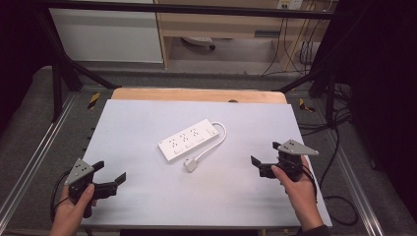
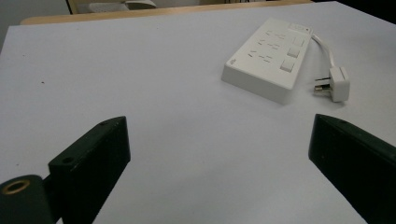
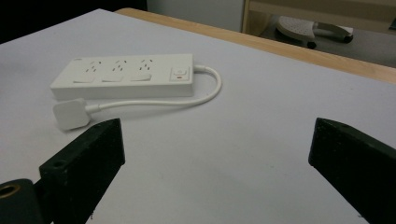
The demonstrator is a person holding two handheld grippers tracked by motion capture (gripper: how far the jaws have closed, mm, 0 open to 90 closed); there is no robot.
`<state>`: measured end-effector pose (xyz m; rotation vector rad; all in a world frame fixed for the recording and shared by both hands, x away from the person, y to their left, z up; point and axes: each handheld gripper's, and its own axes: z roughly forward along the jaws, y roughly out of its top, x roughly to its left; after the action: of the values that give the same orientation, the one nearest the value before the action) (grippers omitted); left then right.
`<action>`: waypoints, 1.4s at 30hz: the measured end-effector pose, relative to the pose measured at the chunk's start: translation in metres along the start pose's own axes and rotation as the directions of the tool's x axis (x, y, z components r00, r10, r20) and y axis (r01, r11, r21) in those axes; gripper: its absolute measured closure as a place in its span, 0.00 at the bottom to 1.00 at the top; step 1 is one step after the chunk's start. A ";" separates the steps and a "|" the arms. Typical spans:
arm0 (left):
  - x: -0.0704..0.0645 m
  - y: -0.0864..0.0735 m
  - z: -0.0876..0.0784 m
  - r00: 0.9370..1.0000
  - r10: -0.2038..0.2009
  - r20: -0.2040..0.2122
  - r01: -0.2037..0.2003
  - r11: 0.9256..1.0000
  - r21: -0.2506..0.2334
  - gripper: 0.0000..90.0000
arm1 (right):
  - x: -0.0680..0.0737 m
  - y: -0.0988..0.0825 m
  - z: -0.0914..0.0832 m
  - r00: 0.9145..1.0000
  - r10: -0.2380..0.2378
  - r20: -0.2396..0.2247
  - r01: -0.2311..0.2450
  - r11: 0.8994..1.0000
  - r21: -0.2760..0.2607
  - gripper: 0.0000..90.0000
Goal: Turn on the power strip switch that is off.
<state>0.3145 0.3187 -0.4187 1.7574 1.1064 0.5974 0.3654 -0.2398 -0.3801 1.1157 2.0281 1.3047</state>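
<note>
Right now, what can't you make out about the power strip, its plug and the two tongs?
- Power strip: socket markings and the end switch's position are too small in the high view, soft in both gripper views.
- Plug: its pins are partly hidden by its own body; their count is unclear.
- Left tongs and right tongs: the bottom edge cuts off each pair's base.
- Table: its near edge is cut off in the high view.

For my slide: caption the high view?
Two open grippers, left and right, flank a white power strip and its plug.

Both the left gripper (image 1: pixel 109 174) and right gripper (image 1: pixel 263 155) are black, two-jawed, capped by grey three-cornered plates with screw holes, trailing black cables.
</note>
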 end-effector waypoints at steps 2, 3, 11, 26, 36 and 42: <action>0.000 0.000 0.000 1.000 0.002 0.000 -0.002 1.000 0.000 0.06 | 0.001 0.003 0.002 1.000 -0.003 -0.009 0.003 1.000 0.000 0.04; 0.000 0.000 0.000 1.000 0.001 0.003 -0.001 1.000 0.000 0.06 | 0.002 0.004 0.003 1.000 0.001 -0.019 -0.001 1.000 0.001 0.05; -0.001 0.000 0.000 1.000 0.005 0.009 -0.005 1.000 0.006 0.06 | 0.007 0.014 0.014 0.999 -0.014 -0.047 0.015 1.000 0.023 0.04; 0.000 -0.001 0.001 1.000 0.007 0.007 -0.008 1.000 0.011 0.06 | 0.016 0.036 0.032 0.996 -0.051 -0.068 0.053 0.998 0.024 0.03; -0.001 -0.001 0.001 1.000 0.008 0.009 -0.008 1.000 0.013 0.06 | 0.015 0.045 0.043 0.997 -0.045 -0.069 0.047 0.999 0.024 0.04; -0.001 -0.001 0.001 1.000 0.011 0.008 -0.011 1.000 0.015 0.06 | 0.016 0.052 0.050 0.997 -0.050 -0.064 0.051 0.999 0.019 0.04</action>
<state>0.3145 0.3178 -0.4197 1.7783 1.0990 0.5898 0.4130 -0.1901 -0.3541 1.0373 2.1058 1.3126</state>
